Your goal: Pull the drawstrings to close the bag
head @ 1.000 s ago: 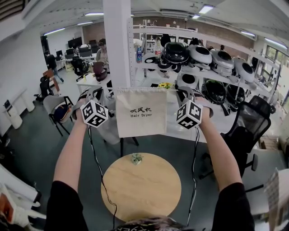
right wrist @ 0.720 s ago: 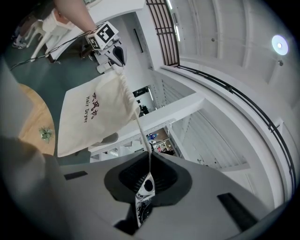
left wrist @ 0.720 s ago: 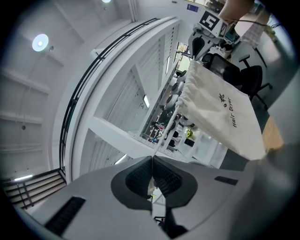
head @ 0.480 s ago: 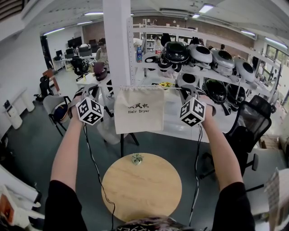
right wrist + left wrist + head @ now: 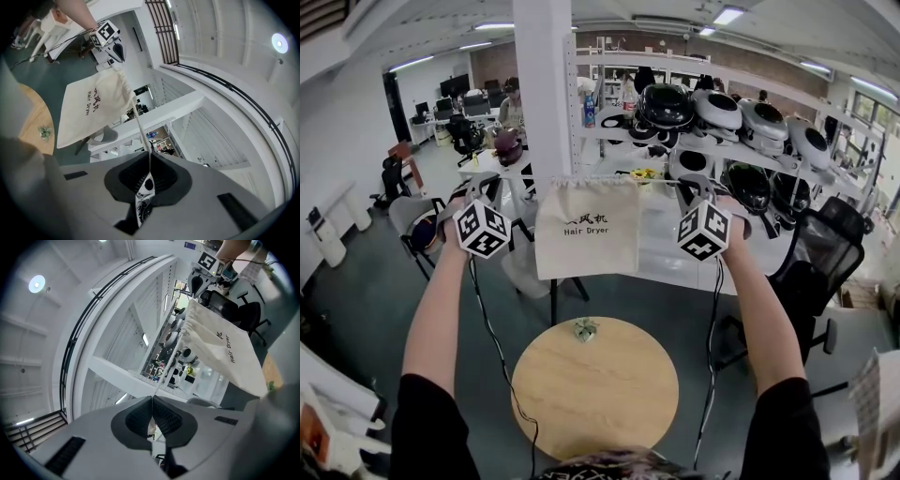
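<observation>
Above the round table, the bag is hanging in mid-air, well clear of the wood and about midway between the two raised grippers. Its flat body is dropping straight down with the mouth uppermost, so the gathered top edge is running left to right along the same line as the grippers. Neither gripper is sitting clearly nearer than the other.

The left gripper is holding out to the bag's left with its jaws pressed together on the left string. That string is running taut and straight from the pads to the puckered corner of the mouth. The right gripper is mirroring it on the other side, its jaws clamping the right string, which is likewise stretching in a straight line to the mouth.

The coming move is turning on that one line. Since each string is leading directly away from the bag toward its gripper, pulling the two further apart along the left-to-right axis looks like what is needed to cinch the mouth tighter. The top is bunching, but it appears only partly closed.

Compared with a second ago, the grippers are standing wider apart and slightly higher. The bag's top edge is looking narrower and more gathered, and the first printed character is folding partly out of sight.
</observation>
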A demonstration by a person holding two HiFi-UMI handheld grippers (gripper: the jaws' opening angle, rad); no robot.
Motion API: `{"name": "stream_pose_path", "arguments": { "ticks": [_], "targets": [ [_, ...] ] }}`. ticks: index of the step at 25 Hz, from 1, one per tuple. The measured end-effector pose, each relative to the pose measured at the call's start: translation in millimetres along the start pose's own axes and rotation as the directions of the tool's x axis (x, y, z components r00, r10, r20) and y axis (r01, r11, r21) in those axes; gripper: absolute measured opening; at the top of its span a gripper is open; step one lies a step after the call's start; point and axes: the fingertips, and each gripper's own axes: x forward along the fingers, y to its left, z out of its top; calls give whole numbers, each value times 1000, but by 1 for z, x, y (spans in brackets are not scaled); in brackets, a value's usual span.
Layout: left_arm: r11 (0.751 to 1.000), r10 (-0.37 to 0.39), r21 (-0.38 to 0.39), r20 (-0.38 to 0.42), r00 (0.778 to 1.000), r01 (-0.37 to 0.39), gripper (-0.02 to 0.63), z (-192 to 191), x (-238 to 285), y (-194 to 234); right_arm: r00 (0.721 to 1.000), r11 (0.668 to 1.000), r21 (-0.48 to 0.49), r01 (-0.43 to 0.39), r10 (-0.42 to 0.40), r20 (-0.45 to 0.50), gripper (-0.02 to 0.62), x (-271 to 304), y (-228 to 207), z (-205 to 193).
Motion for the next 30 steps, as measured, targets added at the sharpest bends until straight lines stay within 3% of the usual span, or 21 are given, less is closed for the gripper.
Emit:
{"name": "stream_pose_path", "arguments": {
  "ticks": [30],
  "targets": [
    [999, -27, -19, -18, 999, 27, 17, -12, 2, 1, 1000, 1000, 14, -19, 19, -19, 8, -1, -1, -14]
  ]
}}
